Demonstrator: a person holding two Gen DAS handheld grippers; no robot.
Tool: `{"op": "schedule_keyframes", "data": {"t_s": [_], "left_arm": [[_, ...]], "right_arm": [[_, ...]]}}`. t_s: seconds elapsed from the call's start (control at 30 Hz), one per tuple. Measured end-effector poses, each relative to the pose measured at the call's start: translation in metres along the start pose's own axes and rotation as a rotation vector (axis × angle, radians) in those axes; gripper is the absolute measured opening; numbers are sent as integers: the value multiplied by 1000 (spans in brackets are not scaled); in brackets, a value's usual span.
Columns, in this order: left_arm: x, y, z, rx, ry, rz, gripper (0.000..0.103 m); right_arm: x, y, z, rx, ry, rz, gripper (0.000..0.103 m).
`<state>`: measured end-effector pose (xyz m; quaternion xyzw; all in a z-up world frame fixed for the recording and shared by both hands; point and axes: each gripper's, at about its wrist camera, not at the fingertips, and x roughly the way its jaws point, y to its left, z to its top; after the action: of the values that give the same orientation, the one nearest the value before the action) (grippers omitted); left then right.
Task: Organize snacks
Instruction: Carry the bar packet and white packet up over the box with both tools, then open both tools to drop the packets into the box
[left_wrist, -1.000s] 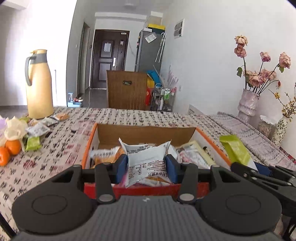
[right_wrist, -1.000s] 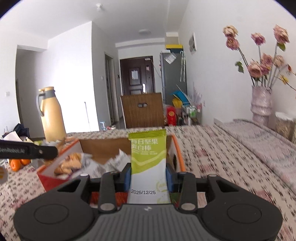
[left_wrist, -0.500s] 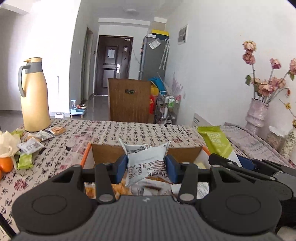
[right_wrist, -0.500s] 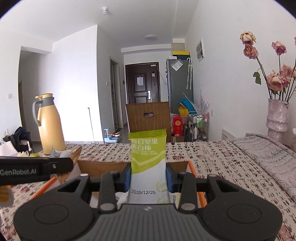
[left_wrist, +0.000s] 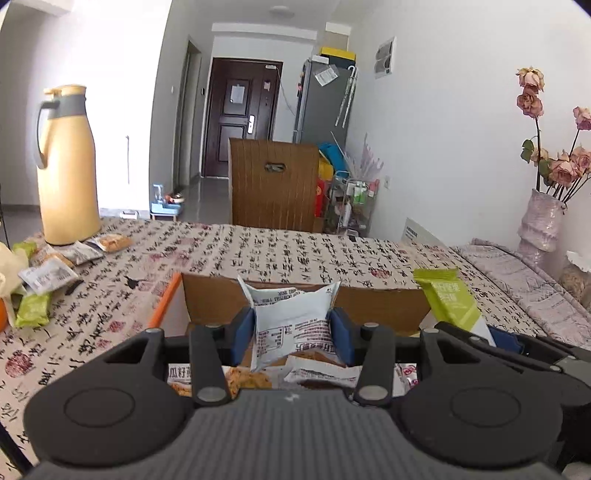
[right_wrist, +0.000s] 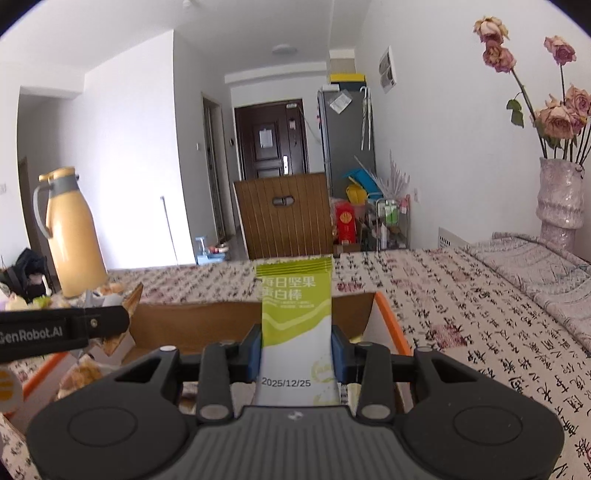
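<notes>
My left gripper (left_wrist: 291, 332) is shut on a white printed snack packet (left_wrist: 291, 321) and holds it above the open cardboard box (left_wrist: 303, 299) with orange edges. My right gripper (right_wrist: 295, 349) is shut on a green and white nut bar packet (right_wrist: 295, 317) over the same box (right_wrist: 207, 321). That green packet also shows at the right in the left wrist view (left_wrist: 448, 301). Several snack packets (left_wrist: 243, 378) lie inside the box. The left gripper's arm shows at the left in the right wrist view (right_wrist: 55, 328).
Loose snack packets (left_wrist: 55, 266) lie on the patterned tablecloth at the left by a yellow thermos jug (left_wrist: 68, 166). A vase of dried roses (left_wrist: 539, 221) stands at the right. A wooden chair back (left_wrist: 273, 184) is behind the table.
Both grippers have stayed shut on their packets. The views have tilted up and drawn back a little, so less of the box's inside shows than a second ago.
</notes>
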<state>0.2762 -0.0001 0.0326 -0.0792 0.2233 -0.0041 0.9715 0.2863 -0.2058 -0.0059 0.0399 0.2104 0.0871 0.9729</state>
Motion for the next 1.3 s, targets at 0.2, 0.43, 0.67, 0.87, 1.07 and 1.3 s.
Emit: {"op": "schedule_keyframes", "data": {"t_s": [0.2, 0.43, 0.67, 0.87, 1.07, 1.3], "left_arm": [[0, 3, -4, -11, 2, -2, 49], [-12, 8, -2, -47, -59, 42, 103], [-16, 12, 2, -67, -64, 59, 103], [-18, 10, 1, -64, -65, 57, 103], [-22, 8, 4, -71, -56, 40, 103], [-31, 6, 11, -70, -56, 46, 103]], "right_arm": [[-1, 1, -1, 0, 3, 5, 37], [-4, -5, -1, 31, -1, -6, 84], [-7, -7, -3, 43, -13, -24, 103], [-6, -6, -3, 44, -12, -24, 103], [-7, -6, -2, 43, -20, -22, 103], [-10, 1, 1, 7, -14, -28, 103]]}}
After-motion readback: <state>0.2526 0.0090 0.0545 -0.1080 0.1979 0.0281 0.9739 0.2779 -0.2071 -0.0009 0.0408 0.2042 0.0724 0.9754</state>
